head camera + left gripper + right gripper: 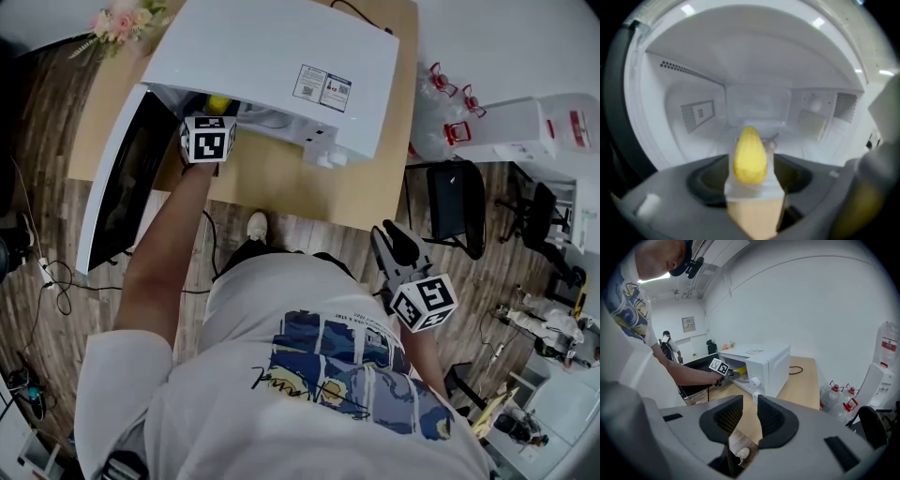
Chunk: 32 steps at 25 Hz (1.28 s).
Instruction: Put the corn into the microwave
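The yellow corn lies at the front of the white microwave's cavity floor, its tip pointing inward. My left gripper reaches into the doorway with its jaws spread wide on either side of the corn, pads apart from it. In the head view its marker cube sits at the opening, beside a sliver of the corn. The microwave door hangs open to the left. My right gripper is held low at my right side, away from the table, with a narrow gap between its pads and nothing in it.
The microwave stands on a wooden table. Water bottles and a black chair stand to the right of it. Flowers lie at the table's far left corner. Cables run over the floor at left.
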Motion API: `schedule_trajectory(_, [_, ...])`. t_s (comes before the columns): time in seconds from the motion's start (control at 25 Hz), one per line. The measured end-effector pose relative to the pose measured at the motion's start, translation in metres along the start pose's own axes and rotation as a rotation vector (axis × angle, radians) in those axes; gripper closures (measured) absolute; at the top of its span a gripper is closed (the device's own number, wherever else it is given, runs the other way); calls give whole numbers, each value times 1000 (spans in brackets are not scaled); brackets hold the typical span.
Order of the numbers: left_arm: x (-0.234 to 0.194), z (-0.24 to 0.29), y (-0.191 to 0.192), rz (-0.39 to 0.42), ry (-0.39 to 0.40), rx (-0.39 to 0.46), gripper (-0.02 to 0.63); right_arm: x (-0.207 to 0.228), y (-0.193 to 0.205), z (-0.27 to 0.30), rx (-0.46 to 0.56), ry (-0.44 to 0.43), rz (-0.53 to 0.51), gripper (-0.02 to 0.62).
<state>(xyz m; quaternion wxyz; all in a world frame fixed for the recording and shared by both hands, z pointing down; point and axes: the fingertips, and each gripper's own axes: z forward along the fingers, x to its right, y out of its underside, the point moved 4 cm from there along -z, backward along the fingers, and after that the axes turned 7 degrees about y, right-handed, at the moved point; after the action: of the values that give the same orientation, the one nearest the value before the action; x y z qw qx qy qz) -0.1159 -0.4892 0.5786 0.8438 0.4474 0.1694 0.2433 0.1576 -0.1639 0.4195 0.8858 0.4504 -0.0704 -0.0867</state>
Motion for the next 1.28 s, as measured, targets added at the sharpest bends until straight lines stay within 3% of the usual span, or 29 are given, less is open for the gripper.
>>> schedule_trajectory(0.36, [35, -59, 16, -56, -31, 30, 327, 10, 14, -31, 59, -66, -20, 544])
schedule_trajectory(0.56, [74, -101, 32, -85, -29, 53, 390, 16, 31, -52, 78, -121, -26, 565])
schedule_trajectory(0.72, [111, -135, 52, -99, -10, 41, 498, 15, 50, -68, 88, -174, -38, 575])
schedule_trajectory(0.88, [151, -174, 72, -115, 29, 36, 592, 11, 65, -85, 101, -229, -48, 581])
schedule_trajectory(1.28, [258, -260, 104, -250, 247, 75, 598, -6, 114, -124, 121, -322, -78, 584])
